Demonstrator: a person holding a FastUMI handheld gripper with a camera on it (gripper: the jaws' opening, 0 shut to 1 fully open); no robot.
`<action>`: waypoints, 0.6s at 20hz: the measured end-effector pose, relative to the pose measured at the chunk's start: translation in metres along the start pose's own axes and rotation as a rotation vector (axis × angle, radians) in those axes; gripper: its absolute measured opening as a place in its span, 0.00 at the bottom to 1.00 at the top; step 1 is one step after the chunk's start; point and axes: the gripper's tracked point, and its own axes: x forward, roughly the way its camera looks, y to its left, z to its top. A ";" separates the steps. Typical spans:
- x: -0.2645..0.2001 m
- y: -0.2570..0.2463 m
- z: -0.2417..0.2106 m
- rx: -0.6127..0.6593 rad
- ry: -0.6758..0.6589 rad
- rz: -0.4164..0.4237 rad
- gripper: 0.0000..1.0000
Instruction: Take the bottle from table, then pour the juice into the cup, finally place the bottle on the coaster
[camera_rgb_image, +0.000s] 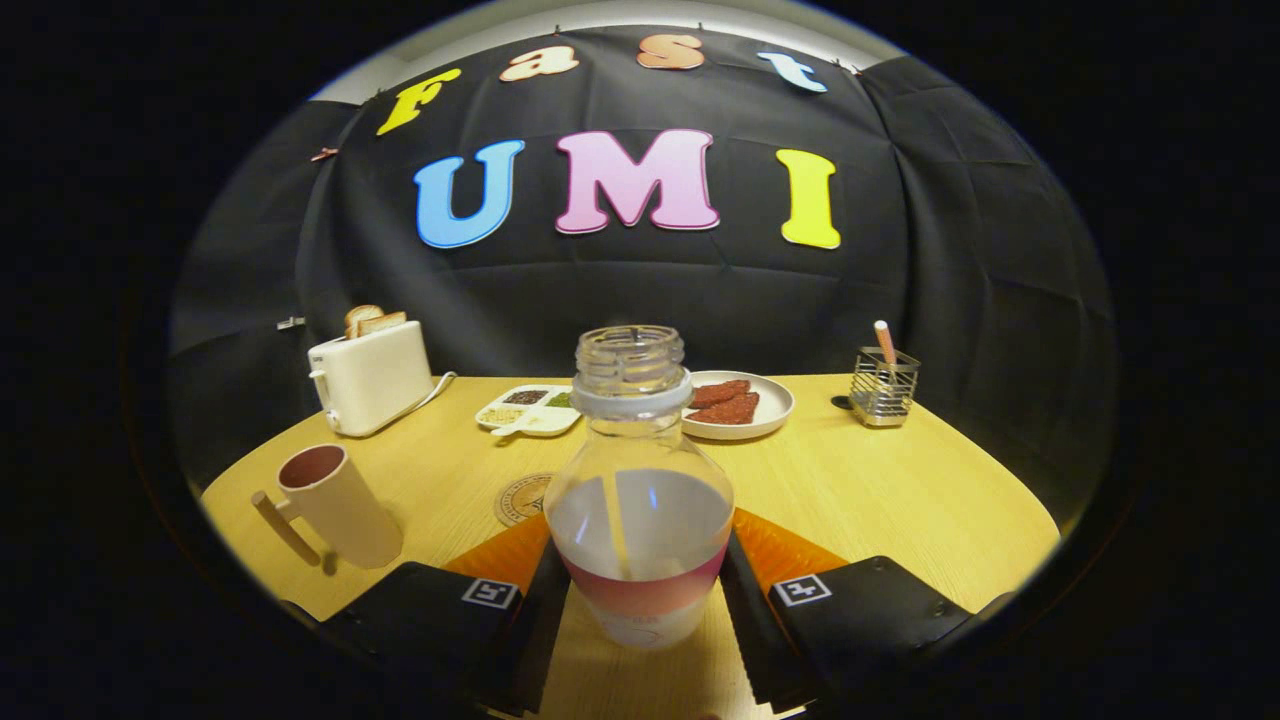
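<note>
Your gripper (640, 590) is clamping both fingers on the uncapped bottle (640, 500) (label unreadable), standing upright on the table (900, 500). Coaster (524, 498) is lying just behind-left; cup (338, 505) is sitting left, open tabletop between.

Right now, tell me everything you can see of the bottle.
The bottle is clear plastic, it seems, with a round belly, a narrow threaded neck and no cap on its open mouth. A pink and white label band wraps its lower part, and pale liquid seems to fill it to about the shoulder. It stands upright between the fingers of the gripper, which press on both its sides. The wooden table lies beneath; whether the bottle rests on it or is lifted is unclear. The coaster lies just beyond it.
</note>
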 end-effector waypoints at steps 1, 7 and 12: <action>0.000 0.002 0.002 -0.032 0.004 0.013 0.76; -0.005 0.030 0.023 -0.257 0.025 0.106 0.71; -0.005 0.050 0.047 -0.440 0.019 0.107 0.71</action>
